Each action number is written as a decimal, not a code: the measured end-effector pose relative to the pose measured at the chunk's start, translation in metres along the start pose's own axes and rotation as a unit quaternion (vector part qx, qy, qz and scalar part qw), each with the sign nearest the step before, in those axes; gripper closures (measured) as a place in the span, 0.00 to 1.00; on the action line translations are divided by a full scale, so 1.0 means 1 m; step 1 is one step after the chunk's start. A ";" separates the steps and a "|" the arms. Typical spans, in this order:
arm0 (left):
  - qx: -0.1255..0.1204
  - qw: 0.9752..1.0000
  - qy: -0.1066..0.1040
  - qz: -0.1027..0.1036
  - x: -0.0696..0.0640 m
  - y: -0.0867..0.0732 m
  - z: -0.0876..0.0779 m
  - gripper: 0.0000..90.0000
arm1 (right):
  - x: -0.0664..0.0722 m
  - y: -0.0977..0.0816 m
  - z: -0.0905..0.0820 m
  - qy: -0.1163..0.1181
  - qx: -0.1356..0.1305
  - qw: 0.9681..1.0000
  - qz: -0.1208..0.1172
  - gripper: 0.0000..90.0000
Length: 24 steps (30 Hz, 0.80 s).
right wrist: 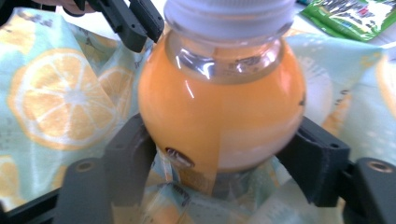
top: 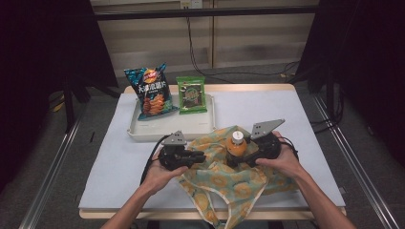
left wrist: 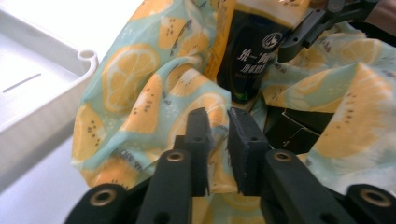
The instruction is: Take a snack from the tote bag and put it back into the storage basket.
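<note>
- The right gripper (top: 244, 153) is clamping the orange juice bottle (right wrist: 219, 116) between its jaws.
- The left gripper (left wrist: 219, 135) is standing slightly spread around a fold of the lemon-print cloth (left wrist: 140, 107).

Bottle (right wrist: 219, 116): clear glossy plastic, ribbed white plastic cap (right wrist: 229, 16). Under it, soft matt cloth (left wrist: 140, 107), lemon-printed. Behind the cloth, smooth white plastic tray (top: 143, 133); glossy foil chip bag (top: 150, 90) held in it.

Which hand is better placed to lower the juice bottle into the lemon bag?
Right, probably: the right tongs sit on both sides of the bottle, while the left tongs are at the bag's cloth.
</note>
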<state>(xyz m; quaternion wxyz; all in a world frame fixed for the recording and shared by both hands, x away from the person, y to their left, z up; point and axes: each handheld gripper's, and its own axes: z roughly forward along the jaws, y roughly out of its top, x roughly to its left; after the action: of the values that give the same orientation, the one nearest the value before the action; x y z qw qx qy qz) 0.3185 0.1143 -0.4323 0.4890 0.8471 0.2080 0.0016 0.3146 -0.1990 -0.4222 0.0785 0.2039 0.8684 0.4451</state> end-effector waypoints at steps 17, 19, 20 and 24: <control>-0.055 0.997 -0.032 0.042 -0.010 0.027 -0.015 0.64 | 0.028 -0.016 -0.058 -0.090 -0.086 0.992 0.035 0.28; -0.057 0.996 -0.040 0.047 -0.010 0.033 -0.012 0.63 | 0.034 -0.020 -0.065 -0.091 -0.094 0.991 0.040 0.28; -0.061 0.996 -0.049 0.050 -0.010 0.037 -0.009 0.63 | 0.036 -0.022 -0.067 -0.095 -0.097 0.990 0.042 0.28; -0.063 0.994 -0.054 0.072 -0.015 0.050 0.002 0.62 | 0.049 -0.030 -0.079 -0.105 -0.108 0.987 0.050 0.27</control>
<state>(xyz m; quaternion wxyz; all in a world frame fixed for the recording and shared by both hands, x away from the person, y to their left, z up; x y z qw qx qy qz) 0.3227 0.0856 -0.3884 0.5506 0.8262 0.1191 0.0040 0.2370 -0.2524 -0.3981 0.1683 0.2834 0.7909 0.5156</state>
